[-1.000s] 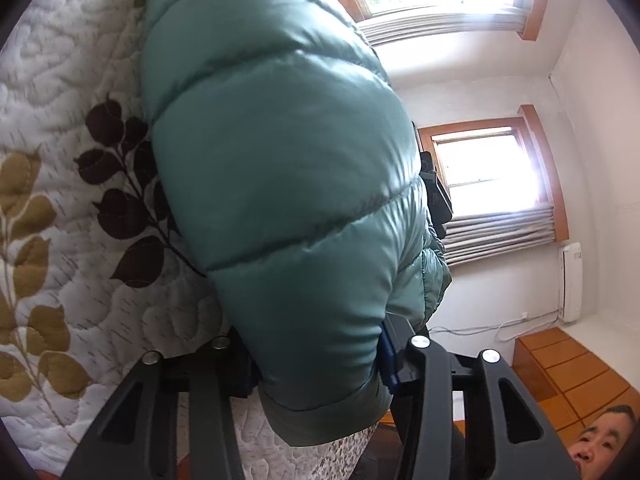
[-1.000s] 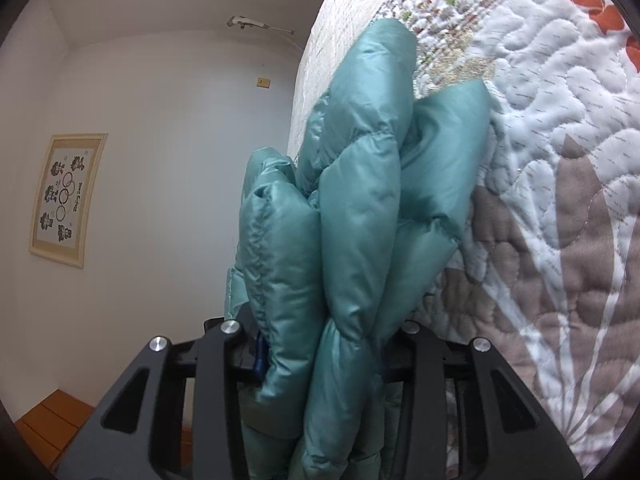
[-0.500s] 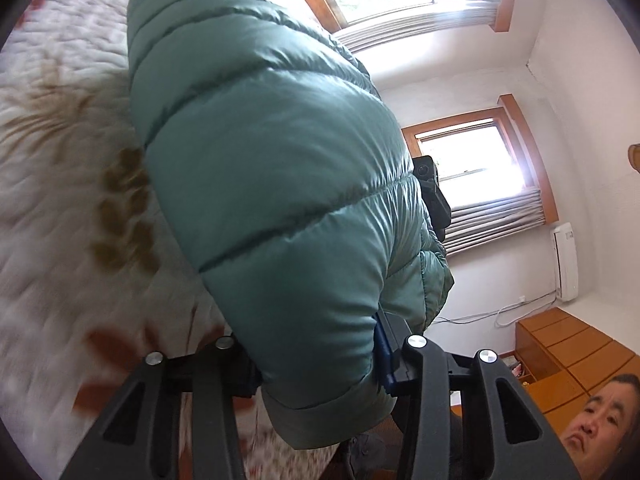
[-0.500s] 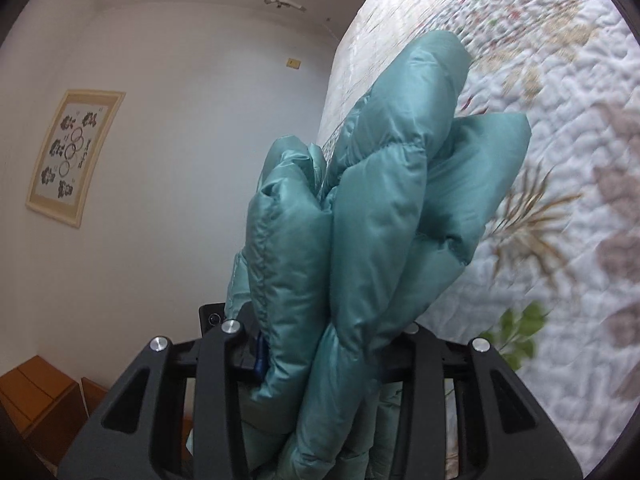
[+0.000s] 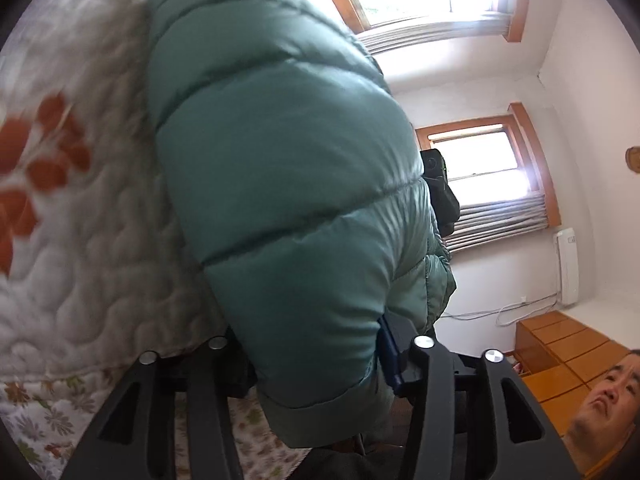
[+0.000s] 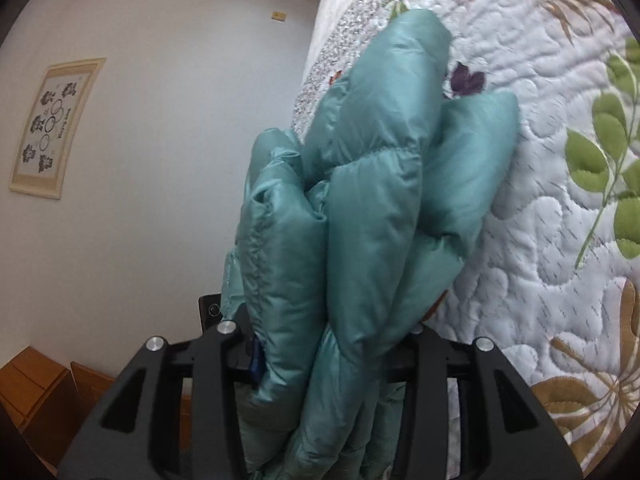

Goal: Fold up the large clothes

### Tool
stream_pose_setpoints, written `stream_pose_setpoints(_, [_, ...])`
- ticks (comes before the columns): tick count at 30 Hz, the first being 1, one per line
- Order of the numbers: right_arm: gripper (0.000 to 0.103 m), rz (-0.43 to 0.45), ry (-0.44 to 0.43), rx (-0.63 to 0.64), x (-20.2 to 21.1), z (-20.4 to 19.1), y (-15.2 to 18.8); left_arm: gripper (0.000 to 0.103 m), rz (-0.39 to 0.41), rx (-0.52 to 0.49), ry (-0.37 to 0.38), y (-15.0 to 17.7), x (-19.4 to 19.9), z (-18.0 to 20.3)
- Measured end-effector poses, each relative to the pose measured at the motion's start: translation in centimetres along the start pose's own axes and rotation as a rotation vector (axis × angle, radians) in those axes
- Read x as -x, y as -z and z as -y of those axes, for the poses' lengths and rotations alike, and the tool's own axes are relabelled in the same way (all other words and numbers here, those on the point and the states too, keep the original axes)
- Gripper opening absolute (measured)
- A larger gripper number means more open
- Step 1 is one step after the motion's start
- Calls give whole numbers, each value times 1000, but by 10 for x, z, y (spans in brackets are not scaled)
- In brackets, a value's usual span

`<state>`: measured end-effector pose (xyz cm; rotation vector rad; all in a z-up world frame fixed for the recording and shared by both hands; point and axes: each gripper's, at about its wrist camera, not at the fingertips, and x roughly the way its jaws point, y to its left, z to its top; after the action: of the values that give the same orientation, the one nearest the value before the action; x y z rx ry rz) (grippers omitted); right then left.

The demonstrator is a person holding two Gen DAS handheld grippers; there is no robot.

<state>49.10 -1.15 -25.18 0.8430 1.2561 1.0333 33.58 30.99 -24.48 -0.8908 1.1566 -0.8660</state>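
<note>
A teal puffer jacket (image 5: 288, 184) is pinched between the two black fingers of the left tongs (image 5: 316, 360), the cuffed end of a quilted sleeve being squeezed there and the padded bulk rising straight ahead of the tongs. To the left of the left tongs a white quilted bedspread (image 5: 80, 248) with orange leaf prints is seen, blurred, with the jacket close against it. To the right of the left tongs, two wood-framed windows (image 5: 484, 168) with gathered blinds are seen on a white wall, and a wooden dresser (image 5: 560, 352) stands lower right. Part of a person's face is caught at the bottom right edge.

The right tongs (image 6: 332, 348) are clamped on a bunched fold of the same jacket (image 6: 372, 208), several puffy layers being gathered between the fingers and standing up ahead of them. To the right of the right tongs the bedspread (image 6: 552, 240) with green leaf and brown flower prints is seen, the jacket's outer layer lying against it. To the left of the right tongs a framed picture (image 6: 56, 128) hangs on a pale wall, and wooden furniture (image 6: 36, 384) shows at the lower left. A small black device (image 6: 210, 310) is seen just behind the jacket, left of the fold.
</note>
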Motion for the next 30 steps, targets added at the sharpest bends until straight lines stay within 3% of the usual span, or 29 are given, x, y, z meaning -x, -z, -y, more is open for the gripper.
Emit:
stream_pose_setpoints(3, [74,-3,25,-14,5,3,2,72,18,1,-16,2,3,-7])
stream_pose_setpoints(5, [78,29,52,12,23,-4,5,80,47,3,-76,5,23,-5])
stream_pose_setpoints(6, [78,58,72,37,37,-13,8,84,98,-13,-118,7,42,6])
stream_pose_setpoints(9, [67,203,200,182,82,-55,20,88,257,-103,-152,10,90,46])
stream_pose_setpoints(11, [49,235,205,315,96,-93,31,88,271,-174,-67,12,96,72])
stream_pose_setpoints(13, [40,225,218,388,88,-120,38,88,239,-241,54,13,80,99])
stream_pose_setpoints(14, [29,202,224,402,77,-131,32,87,199,-258,129,11,62,111])
stream_pose_setpoints(15, [25,177,232,400,67,-129,34,87,153,-260,188,9,42,116])
stream_pose_setpoints(18, [24,123,310,359,39,-111,25,81,68,-232,157,5,-7,114])
stream_pose_setpoints(19, [23,113,334,346,31,-108,25,79,50,-191,140,1,-18,98])
stream_pose_setpoints(20, [12,107,337,310,28,-95,25,75,42,-161,141,0,-24,88])
stream_pose_setpoints(22, [3,90,335,274,19,-83,33,67,48,-125,155,-2,-24,69])
stream_pose_setpoints(25, [5,92,336,263,17,-80,43,69,37,-116,161,2,-19,65])
stream_pose_setpoints(26, [11,105,335,276,21,-85,43,72,43,-126,154,2,-12,71])
stream_pose_setpoints(30, [11,155,310,396,43,-132,82,78,150,-219,190,-17,27,104])
